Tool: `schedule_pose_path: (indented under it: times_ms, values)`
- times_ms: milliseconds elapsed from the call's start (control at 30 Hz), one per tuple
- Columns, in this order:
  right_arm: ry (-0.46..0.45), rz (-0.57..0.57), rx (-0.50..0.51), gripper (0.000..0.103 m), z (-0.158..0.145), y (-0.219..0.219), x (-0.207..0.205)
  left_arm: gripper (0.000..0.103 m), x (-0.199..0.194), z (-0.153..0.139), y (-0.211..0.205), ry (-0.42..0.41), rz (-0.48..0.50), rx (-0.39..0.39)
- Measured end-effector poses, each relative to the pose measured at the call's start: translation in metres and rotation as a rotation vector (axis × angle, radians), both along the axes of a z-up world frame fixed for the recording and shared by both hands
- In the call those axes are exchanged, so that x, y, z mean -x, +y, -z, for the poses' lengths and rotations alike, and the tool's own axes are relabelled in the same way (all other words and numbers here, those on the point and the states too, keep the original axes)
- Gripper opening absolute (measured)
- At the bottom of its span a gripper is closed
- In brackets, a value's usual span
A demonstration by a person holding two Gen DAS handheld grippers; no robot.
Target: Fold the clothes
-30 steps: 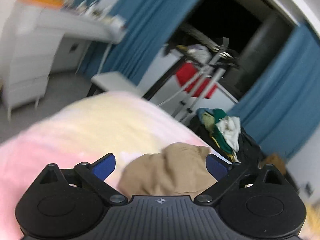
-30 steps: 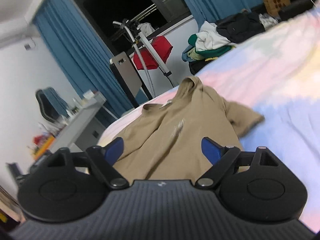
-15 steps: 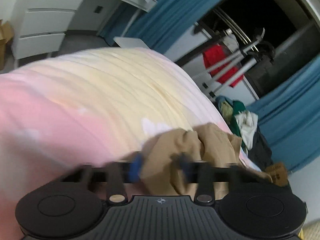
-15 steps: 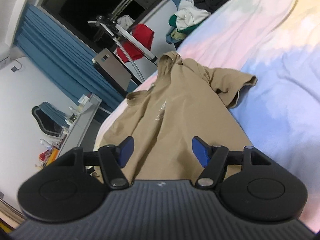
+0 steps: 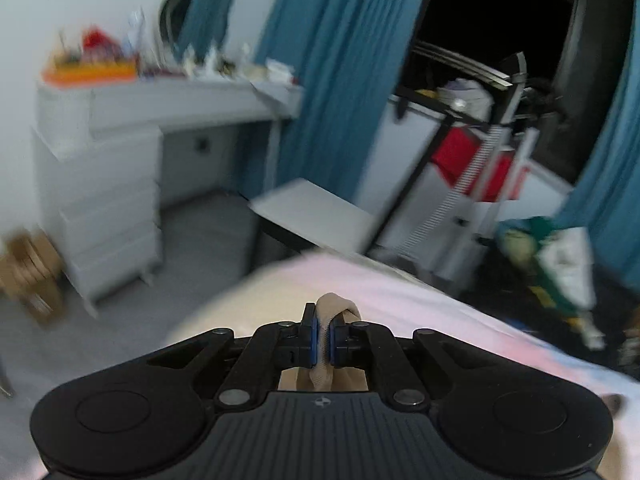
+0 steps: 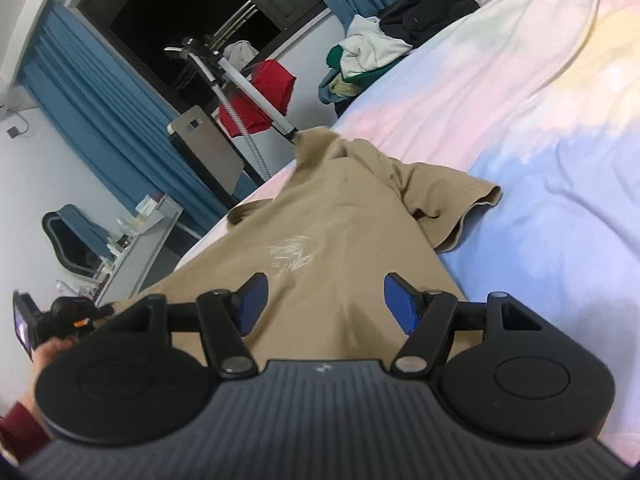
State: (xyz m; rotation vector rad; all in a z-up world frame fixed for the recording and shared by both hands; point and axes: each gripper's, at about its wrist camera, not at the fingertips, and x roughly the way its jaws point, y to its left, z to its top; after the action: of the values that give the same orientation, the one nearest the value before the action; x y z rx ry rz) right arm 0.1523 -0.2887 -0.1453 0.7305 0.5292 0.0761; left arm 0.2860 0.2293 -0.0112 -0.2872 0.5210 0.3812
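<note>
A tan T-shirt (image 6: 320, 220) with a pale chest print lies spread on the pastel bedspread (image 6: 540, 120), one sleeve out to the right. My right gripper (image 6: 326, 300) is open, its blue pads on either side of the shirt's lower part, just above the cloth. My left gripper (image 5: 323, 338) is shut on a fold of the tan shirt (image 5: 338, 308), which bulges out between the blue pads. In the right wrist view the left gripper (image 6: 52, 320) shows at the far left edge, in a hand with a red sleeve.
A white desk with drawers (image 5: 104, 184) stands left of the bed. A clothes rack with a red garment (image 5: 472, 160) and a pile of clothes (image 6: 368, 56) stand by the blue curtains (image 5: 340, 60). A cardboard box (image 5: 28, 276) sits on the floor.
My left gripper has closed on the tan shirt's edge and swung up, now facing the room. My right gripper has moved closer over the shirt and stays open.
</note>
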Motion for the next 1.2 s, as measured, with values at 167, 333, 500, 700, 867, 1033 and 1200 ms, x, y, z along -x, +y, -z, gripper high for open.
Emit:
schedule_pose_path:
  times_ms: [167,333,500,700,867,1033,1200]
  values:
    - [0.003,0.021,-0.001,0.068,0.004,-0.007,-0.001,0.009,-0.033,0.030,-0.006,0.057,-0.089,-0.035]
    - [0.002,0.028,0.005,0.068,0.007,-0.011,-0.004,0.043,-0.011,0.056,-0.013,0.049,-0.052,-0.039]
    - [-0.004,0.041,-0.010,0.068,0.007,-0.016,-0.005,0.067,0.052,0.055,-0.042,0.075,0.067,-0.211]
    - [-0.021,0.071,-0.020,0.068,0.005,-0.024,-0.001,0.069,0.170,0.033,-0.082,0.039,0.233,-0.131]
    - [-0.024,0.101,-0.010,0.050,0.004,-0.032,0.003,0.076,0.262,0.008,-0.126,-0.036,0.343,-0.064]
    - [0.019,0.149,-0.059,0.046,0.012,-0.047,0.009,0.079,0.322,0.027,-0.153,-0.046,0.396,-0.031]
    - [0.069,0.165,-0.159,0.047,0.028,-0.058,-0.003,0.079,0.333,0.049,-0.158,0.001,0.442,0.018]
